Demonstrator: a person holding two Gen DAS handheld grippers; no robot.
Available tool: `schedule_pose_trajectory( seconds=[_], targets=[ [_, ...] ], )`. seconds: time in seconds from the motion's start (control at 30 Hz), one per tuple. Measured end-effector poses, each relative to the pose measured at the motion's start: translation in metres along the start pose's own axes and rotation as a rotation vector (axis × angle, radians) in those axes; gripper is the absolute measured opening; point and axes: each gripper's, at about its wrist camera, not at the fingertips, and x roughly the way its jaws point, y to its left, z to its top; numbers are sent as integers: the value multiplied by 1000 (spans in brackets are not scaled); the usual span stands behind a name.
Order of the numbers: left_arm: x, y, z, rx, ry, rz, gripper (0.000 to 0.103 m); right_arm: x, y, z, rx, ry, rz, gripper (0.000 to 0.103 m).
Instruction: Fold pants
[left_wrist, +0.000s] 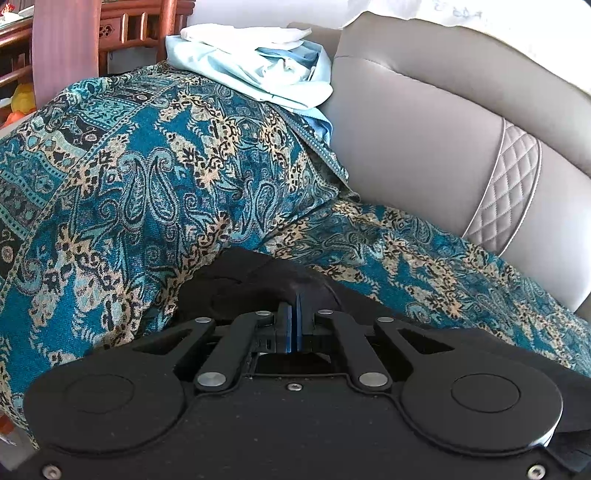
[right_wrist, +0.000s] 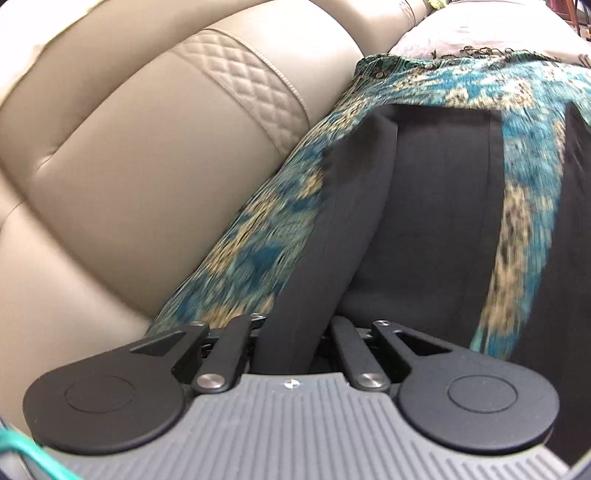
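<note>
1. Left hand-held gripper (left_wrist: 296, 295): its two fingers are pressed together, with the black cloth of the pants (left_wrist: 236, 280) bunched around and under their tips. Whether a fold is pinched between them cannot be told.
2. Right hand-held gripper (right_wrist: 295, 332): its fingers are hidden under a band of the pants (right_wrist: 424, 206) that runs up between the linkage arms and away from it. The jaws stand only a little apart, with the cloth between them; whether the pads press on it cannot be told.
3. Pants: black, lying on the patterned throw (left_wrist: 155, 177) straight ahead of both grippers. In the right wrist view one leg stretches forward from the gripper, and a second dark strip lies off to its right, with throw showing between them.
4. Patterned throw: teal, cream and black paisley, draped over the sofa (left_wrist: 424, 140).
5. Sofa: grey-beige leather with a quilted strip, to the right of the left gripper and to the left of the right one.
6. Pale blue and white clothes (left_wrist: 258, 62): heaped far ahead of the left gripper, on the throw.
</note>
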Motion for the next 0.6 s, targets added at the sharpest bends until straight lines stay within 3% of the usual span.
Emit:
schedule_pose_trajectory(
  seconds=[0.03,0.13,0.33,0.6],
  targets=[
    [1,0,0,0,3,5,4,5,-3,8,-2,5,-7,16],
    [4,1,2,-18,16,15,4,14,-17,32,21,19,-16,7],
    [-8,4,1,-26,7,2,4,-16,-48,57,3,-3,25,6],
    [-33,19,-12,-7,14,-2,4,-78,-113,52,-11,-28,44,6]
  ],
)
